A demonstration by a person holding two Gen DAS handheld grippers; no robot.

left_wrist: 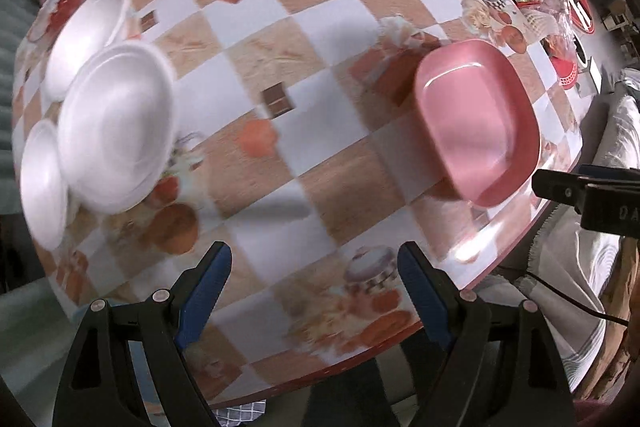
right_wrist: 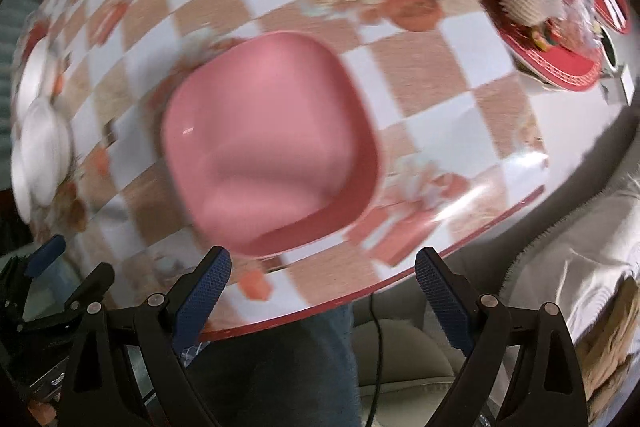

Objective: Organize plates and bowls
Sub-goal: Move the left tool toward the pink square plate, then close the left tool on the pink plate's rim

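My left claw [left_wrist: 314, 277] and right claw [right_wrist: 322, 281]: both spread, empty. Worktop [left_wrist: 320, 27]: pink square bowl [left_wrist: 476, 119] at three o'clock, white bowls [left_wrist: 116, 123] at nine.

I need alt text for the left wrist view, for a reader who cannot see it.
Open left tongs hang empty above a checkered tablecloth. Three white bowls sit at the left, a pink square plate at the right near the table's edge. The picture is motion-blurred.
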